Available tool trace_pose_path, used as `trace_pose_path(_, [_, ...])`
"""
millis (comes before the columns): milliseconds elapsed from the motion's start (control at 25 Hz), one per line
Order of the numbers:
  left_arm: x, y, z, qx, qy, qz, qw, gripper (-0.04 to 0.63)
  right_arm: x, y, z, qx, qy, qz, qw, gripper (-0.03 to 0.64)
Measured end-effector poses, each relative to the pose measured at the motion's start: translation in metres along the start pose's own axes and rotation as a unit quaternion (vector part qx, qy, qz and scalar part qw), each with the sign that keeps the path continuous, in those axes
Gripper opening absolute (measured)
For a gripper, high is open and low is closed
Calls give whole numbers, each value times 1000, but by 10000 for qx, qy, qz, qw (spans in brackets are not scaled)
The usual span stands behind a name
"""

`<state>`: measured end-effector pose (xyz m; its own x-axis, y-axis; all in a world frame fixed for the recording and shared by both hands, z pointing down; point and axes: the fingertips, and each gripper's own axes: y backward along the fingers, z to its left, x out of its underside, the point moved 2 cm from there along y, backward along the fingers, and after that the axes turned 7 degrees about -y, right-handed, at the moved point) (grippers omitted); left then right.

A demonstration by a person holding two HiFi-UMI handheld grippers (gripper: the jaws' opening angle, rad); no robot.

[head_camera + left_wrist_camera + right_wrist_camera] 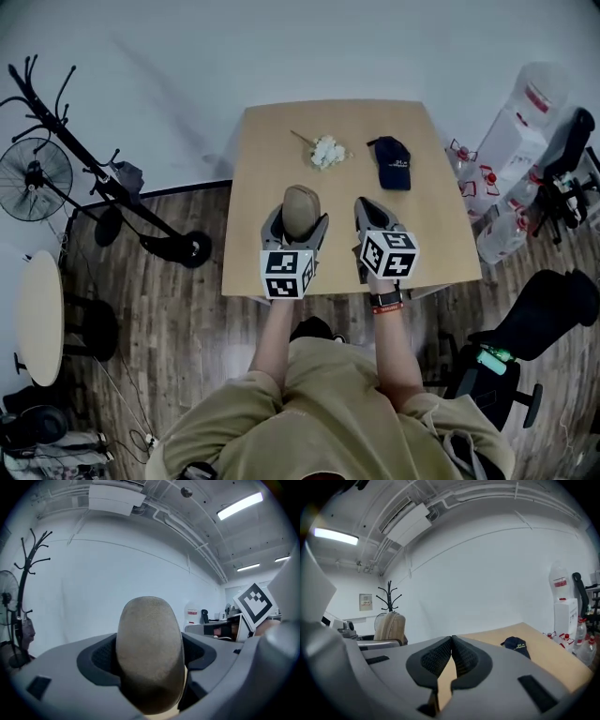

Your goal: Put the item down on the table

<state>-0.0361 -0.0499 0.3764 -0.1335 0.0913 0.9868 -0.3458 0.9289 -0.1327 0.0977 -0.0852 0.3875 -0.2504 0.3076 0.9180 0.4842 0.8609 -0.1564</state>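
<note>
A tan rounded item (300,211) stands upright between the jaws of my left gripper (298,219), which is shut on it above the near half of the wooden table (272,150). In the left gripper view the tan item (150,653) fills the gap of the left gripper (150,649) and hides the table. The item also shows in the right gripper view (389,626). My right gripper (367,204) is beside it on the right, shut with nothing held; in its own view the right gripper (451,643) has its pads touching at the tips.
A navy cap (392,161) (516,645) and a small white flower bunch (325,151) lie on the table's far half. A black coat rack (94,169) and a fan (33,178) stand left, water bottles (506,150) and an office chair (534,319) right.
</note>
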Motion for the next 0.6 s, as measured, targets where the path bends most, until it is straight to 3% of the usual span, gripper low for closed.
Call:
trace_pose_path(280, [26,-13,41,-444,170,243,9986,382,21,-51,11,-377,3,319,9988,15])
trace_pose_path(600, [73,-78,83,-248,376,571,9973,382,51,-131,-12,-207,-120,686,9974,15])
